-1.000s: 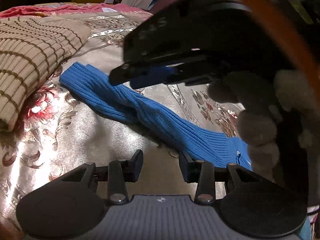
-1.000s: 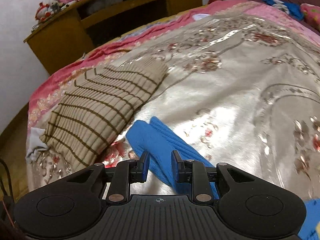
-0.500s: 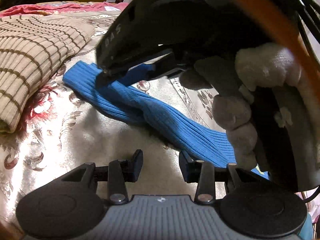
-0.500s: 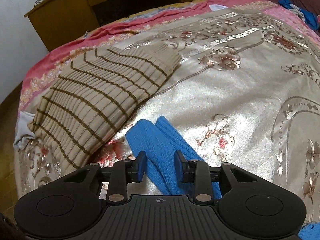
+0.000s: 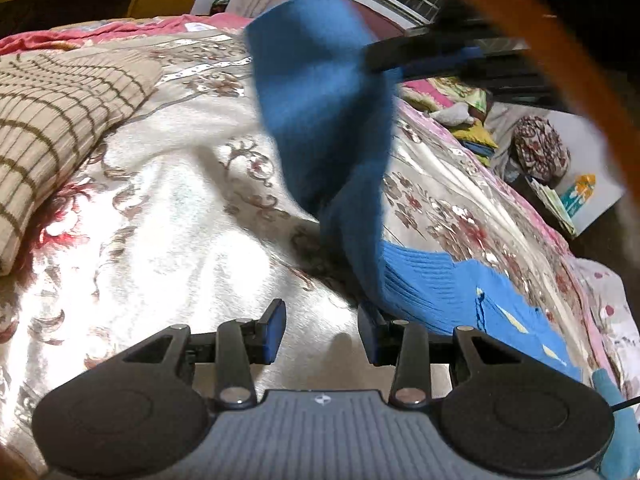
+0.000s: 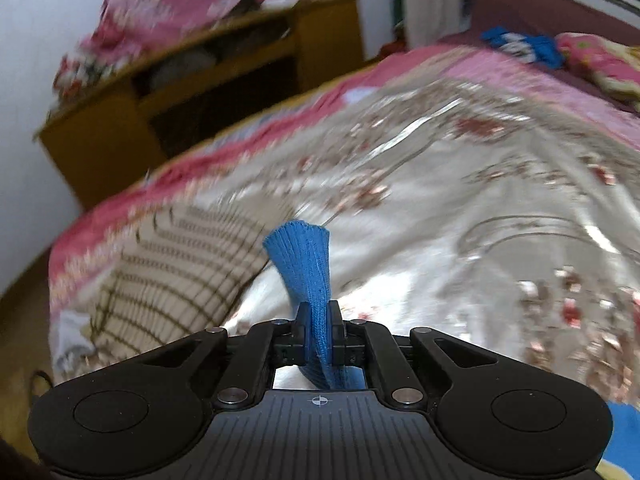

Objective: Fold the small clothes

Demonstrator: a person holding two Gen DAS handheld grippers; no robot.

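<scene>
A blue ribbed knit garment (image 5: 440, 280) lies on the shiny floral bedspread (image 5: 180, 220). My right gripper (image 6: 319, 322) is shut on one long end of the garment (image 6: 308, 264), whose cuff sticks up between the fingers. In the left wrist view that end (image 5: 328, 120) hangs lifted above the bed from the right gripper (image 5: 384, 60) at the upper right. My left gripper (image 5: 320, 332) is open and empty, low over the bedspread, just left of the garment's body.
A beige checked knit (image 5: 52, 120) lies folded at the left of the bed, also seen in the right wrist view (image 6: 168, 264). A wooden shelf unit (image 6: 192, 92) stands past the bed. More clothes (image 6: 520, 46) lie at the far corner.
My right gripper closed on the end of the blue garment and lifted it up off the bed. My left gripper stayed open and low.
</scene>
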